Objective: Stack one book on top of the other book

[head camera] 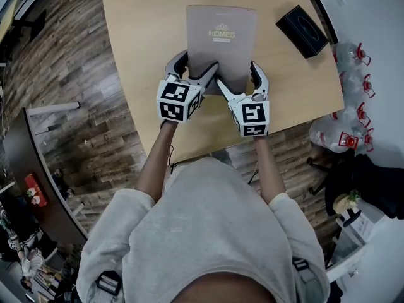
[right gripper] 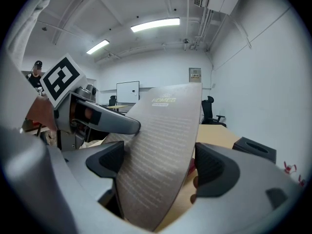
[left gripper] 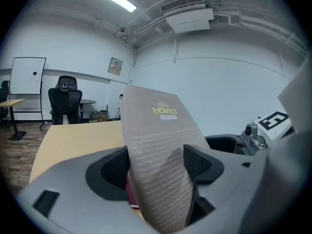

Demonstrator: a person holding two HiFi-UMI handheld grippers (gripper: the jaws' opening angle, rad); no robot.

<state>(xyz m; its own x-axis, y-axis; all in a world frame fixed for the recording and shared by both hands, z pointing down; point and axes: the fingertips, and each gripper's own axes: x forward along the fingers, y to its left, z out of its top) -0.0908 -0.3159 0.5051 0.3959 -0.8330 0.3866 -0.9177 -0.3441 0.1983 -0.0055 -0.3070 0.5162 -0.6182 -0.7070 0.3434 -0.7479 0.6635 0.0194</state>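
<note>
A grey-brown book with "HOMES" on its cover hangs tilted over the wooden table, near its front edge. My left gripper is shut on the book's near left corner and my right gripper on its near right corner. In the left gripper view the cover runs up between the two pads. The right gripper view shows the same cover between its pads. A maroon edge shows under the cover beside each outer pad; I cannot tell whether it belongs to a second book.
A black box lies at the table's far right corner. Clear bottles with red caps stand on the floor to the right. An office chair and a whiteboard stand beyond the table.
</note>
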